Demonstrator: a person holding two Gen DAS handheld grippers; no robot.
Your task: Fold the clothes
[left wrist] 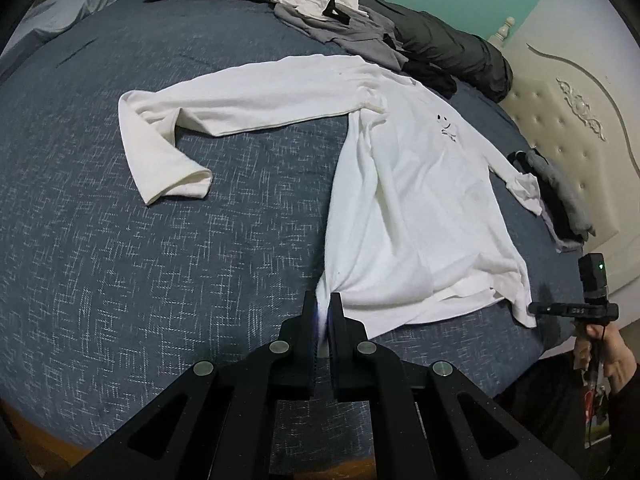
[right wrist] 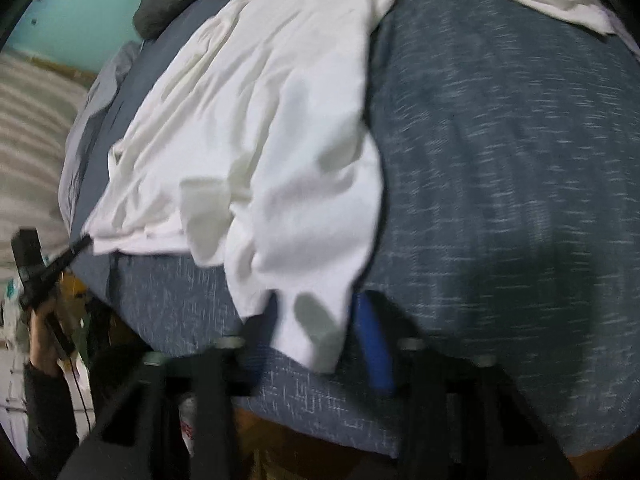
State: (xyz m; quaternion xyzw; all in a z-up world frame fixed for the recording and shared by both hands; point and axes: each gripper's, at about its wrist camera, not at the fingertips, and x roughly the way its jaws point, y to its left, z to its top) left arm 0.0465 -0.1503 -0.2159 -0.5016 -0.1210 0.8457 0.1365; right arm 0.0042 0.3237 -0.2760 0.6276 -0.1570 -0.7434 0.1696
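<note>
A white long-sleeve shirt (left wrist: 404, 208) lies spread on the blue bed cover (left wrist: 120, 240), with one sleeve stretched out to the left and a small black print on its chest. My left gripper (left wrist: 322, 312) is shut on the near left hem corner, and the cloth bunches between its fingers. In the blurred right wrist view, the other hem corner of the shirt (right wrist: 280, 160) hangs over the bed's edge. My right gripper (right wrist: 316, 320) has its fingers apart on either side of that corner, with a blue pad (right wrist: 374, 344) showing on the right.
A pile of grey and white clothes (left wrist: 320, 4) and a dark duvet (left wrist: 448, 48) lie at the bed's far side. Folded dark clothes (left wrist: 560, 196) sit by the cream headboard (left wrist: 580, 120). A person's hand (left wrist: 616, 360) holds the right tool at the bed's edge.
</note>
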